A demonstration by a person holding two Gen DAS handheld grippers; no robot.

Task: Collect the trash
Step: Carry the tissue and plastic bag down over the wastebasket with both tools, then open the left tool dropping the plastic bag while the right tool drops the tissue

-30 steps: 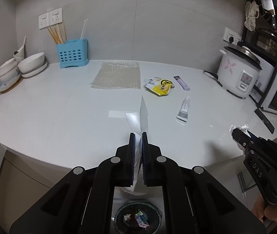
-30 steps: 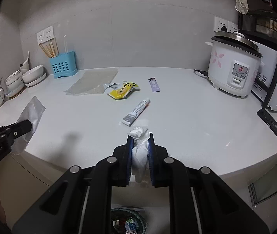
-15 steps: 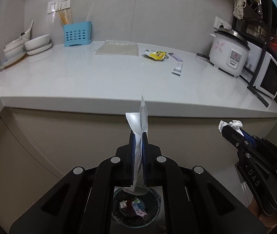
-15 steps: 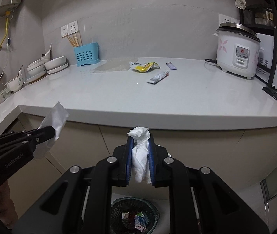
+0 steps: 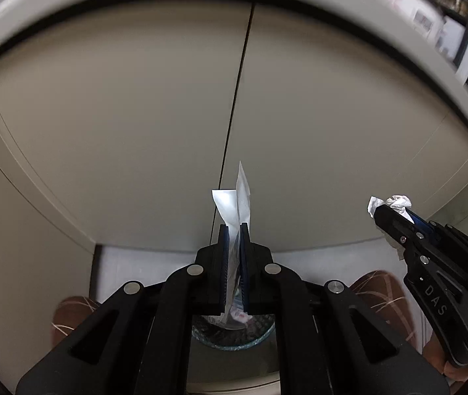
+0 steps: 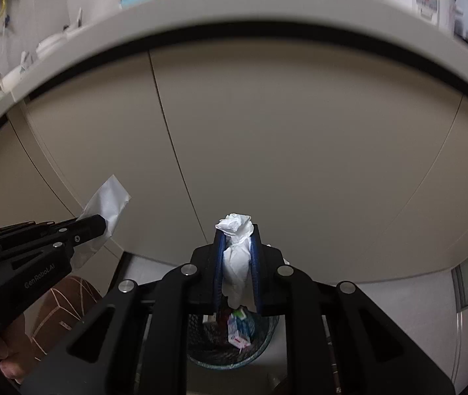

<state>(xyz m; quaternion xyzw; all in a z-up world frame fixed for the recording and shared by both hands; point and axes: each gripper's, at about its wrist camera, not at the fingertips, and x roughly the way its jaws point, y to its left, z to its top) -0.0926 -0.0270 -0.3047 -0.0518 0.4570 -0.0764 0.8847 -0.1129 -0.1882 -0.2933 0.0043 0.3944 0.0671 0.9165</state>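
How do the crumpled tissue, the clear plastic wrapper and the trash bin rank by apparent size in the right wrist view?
1. Trash bin, though the gripper hides part of it.
2. Crumpled tissue and clear plastic wrapper: they look alike, and nearness to the camera makes their order unsure.

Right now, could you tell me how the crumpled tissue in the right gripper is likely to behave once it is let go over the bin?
The crumpled tissue looks soft and very light: it bulges out of the right gripper, so it should drop slowly and may drift. Being wadded, it probably won't roll far. The mesh bin lies just below, so it likely lands inside.
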